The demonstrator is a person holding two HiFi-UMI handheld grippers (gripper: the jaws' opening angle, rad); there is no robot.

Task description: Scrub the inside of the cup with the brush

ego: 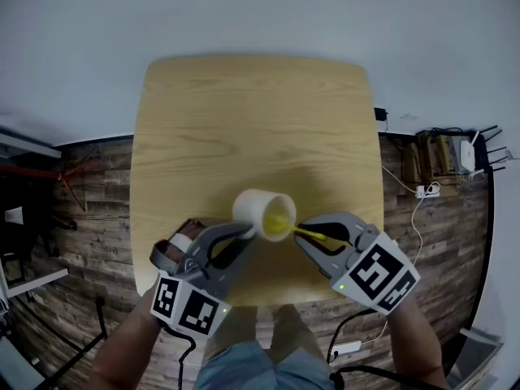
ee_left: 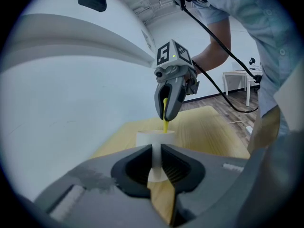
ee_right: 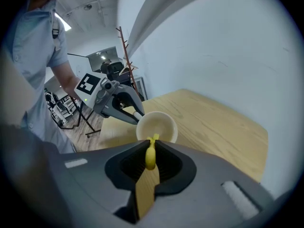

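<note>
A white cup is held tilted above the wooden table, its mouth turned toward my right gripper. My left gripper is shut on the cup's handle, which shows as a white strip between the jaws. My right gripper is shut on a yellow brush; the handle end sits between the jaws. The brush's head reaches into the cup, whose inside looks yellowish. From the left gripper view, the right gripper hangs above the cup's rim with the brush pointing down into it.
The light wooden table stands on a dark plank floor. Cables and a power strip lie on the floor to the right. A white wall fills the far side. My legs show at the table's near edge.
</note>
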